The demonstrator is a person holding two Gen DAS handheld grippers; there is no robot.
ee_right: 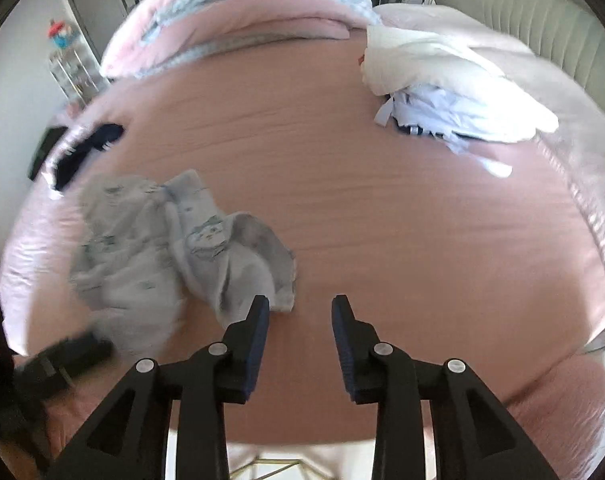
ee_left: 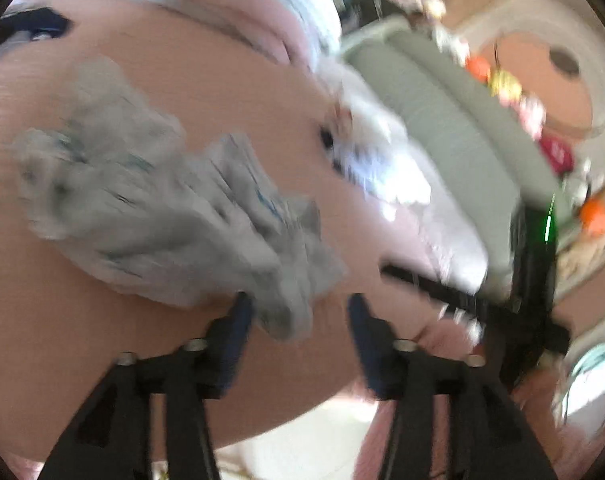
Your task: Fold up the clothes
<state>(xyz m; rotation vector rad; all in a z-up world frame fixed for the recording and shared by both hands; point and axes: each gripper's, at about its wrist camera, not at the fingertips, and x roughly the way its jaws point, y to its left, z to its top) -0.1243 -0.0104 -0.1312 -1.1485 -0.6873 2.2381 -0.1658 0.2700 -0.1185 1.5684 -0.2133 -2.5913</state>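
Observation:
A crumpled grey garment (ee_right: 174,248) with a cat print lies on the pink bed sheet (ee_right: 382,220), left of centre. My right gripper (ee_right: 300,304) is open just above the sheet, its left finger beside the garment's near corner and nothing between the fingers. The left wrist view is blurred. There the grey garment (ee_left: 162,216) lies ahead and to the left, and my left gripper (ee_left: 298,304) is open with a corner of the cloth drooping beside its left finger. In the right wrist view the left gripper (ee_right: 70,354) is a dark blur at the garment's near-left side.
A heap of white and pale blue clothes (ee_right: 442,108) lies at the far right by a grey padded headboard (ee_right: 522,8). Folded pink quilts (ee_right: 242,12) are stacked at the back. A dark navy garment (ee_right: 90,148) sits at the left bed edge.

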